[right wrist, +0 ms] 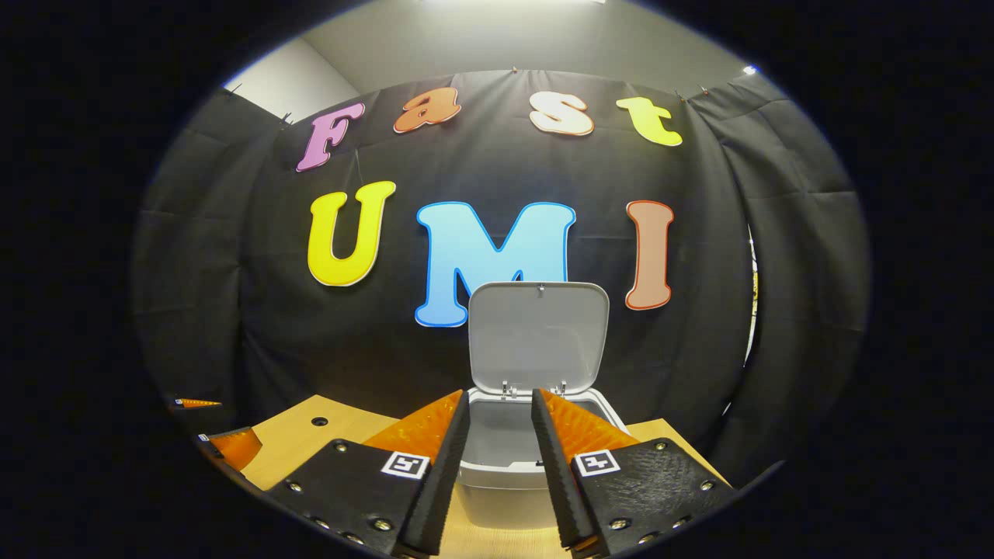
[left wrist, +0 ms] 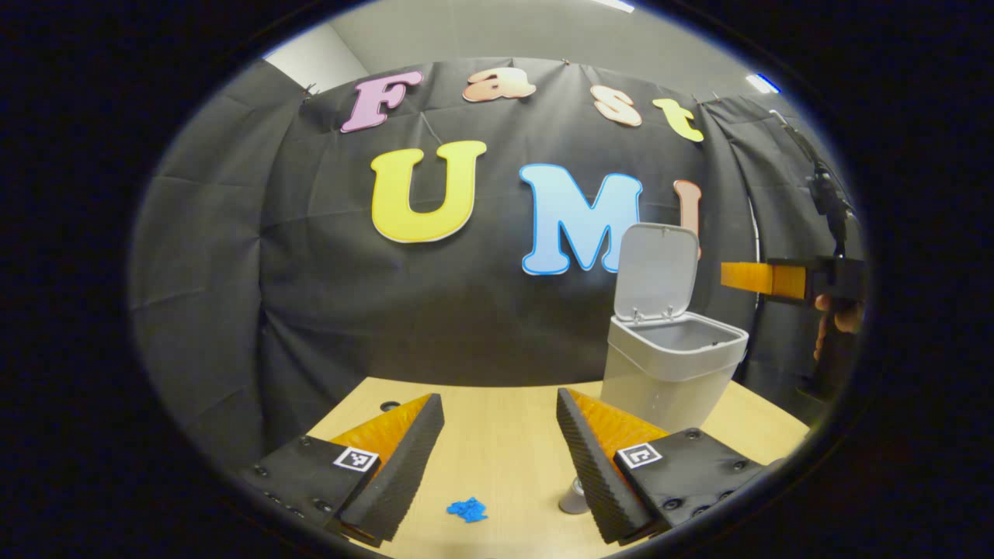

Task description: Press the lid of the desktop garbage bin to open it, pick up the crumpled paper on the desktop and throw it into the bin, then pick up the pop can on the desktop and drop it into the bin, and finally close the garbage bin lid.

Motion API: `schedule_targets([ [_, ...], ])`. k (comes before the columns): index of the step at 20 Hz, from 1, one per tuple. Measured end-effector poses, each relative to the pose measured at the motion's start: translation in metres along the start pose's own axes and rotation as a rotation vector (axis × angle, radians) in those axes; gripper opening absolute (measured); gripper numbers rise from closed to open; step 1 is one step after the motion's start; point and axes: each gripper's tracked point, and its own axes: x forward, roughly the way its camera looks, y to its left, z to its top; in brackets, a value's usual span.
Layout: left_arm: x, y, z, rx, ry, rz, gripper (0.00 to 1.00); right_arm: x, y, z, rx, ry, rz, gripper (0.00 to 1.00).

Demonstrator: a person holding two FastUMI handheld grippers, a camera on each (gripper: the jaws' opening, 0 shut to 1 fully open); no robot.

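Left gripper view: left gripper [left wrist: 501, 458] open above the wooden table [left wrist: 497, 423], nothing between its fingers. Small blue crumpled paper [left wrist: 467, 509] lying on the table in the gap between those fingers, near the bottom edge. Just to its right, a silvery can top [left wrist: 573, 497], mostly hidden behind the right-hand finger. Farther right and back, the pale grey desktop bin [left wrist: 669, 373] standing on the table, its lid [left wrist: 656, 270] swung up nearly vertical on the rear hinge, the inside dark grey with contents not visible. At the far right, the right gripper [left wrist: 749, 277] held by a hand [left wrist: 835, 318] at about lid height, beside the bin and apart from it; fingers there too edge-on to tell the gap. Right gripper view: a finger of the left gripper [right wrist: 233, 446] at the low left edge; small dark hole [right wrist: 319, 421] in the table [right wrist: 303, 439]; right gripper [right wrist: 501, 458] open, empty, poised over the front rim of the bin [right wrist: 505, 473], lid [right wrist: 537, 335] upright straight ahead.
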Motion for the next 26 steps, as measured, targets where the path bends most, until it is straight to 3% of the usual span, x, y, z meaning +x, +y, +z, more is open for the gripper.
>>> schedule_targets([
  [2, 0.000, 0.003, -0.016, -0.009, 0.025, -0.002, 0.96, -0.004, 0.004, -0.001, -0.003, 0.002, 0.005, 0.55],
  [3, 0.001, 0.005, -0.024, -0.009, 0.040, -0.001, 0.96, -0.005, 0.005, -0.002, -0.004, 0.006, 0.005, 0.69],
  [4, 0.002, 0.007, -0.032, -0.009, 0.055, -0.001, 0.96, -0.006, 0.004, -0.002, -0.006, 0.009, 0.003, 0.74],
  [15, 0.028, 0.036, -0.142, 0.001, 0.241, 0.007, 0.96, -0.017, -0.014, -0.011, -0.034, 0.053, -0.069, 0.76],
  [26, 0.068, 0.060, -0.218, -0.035, 0.388, 0.017, 0.96, -0.015, -0.032, -0.023, -0.082, 0.116, -0.142, 0.76],
])
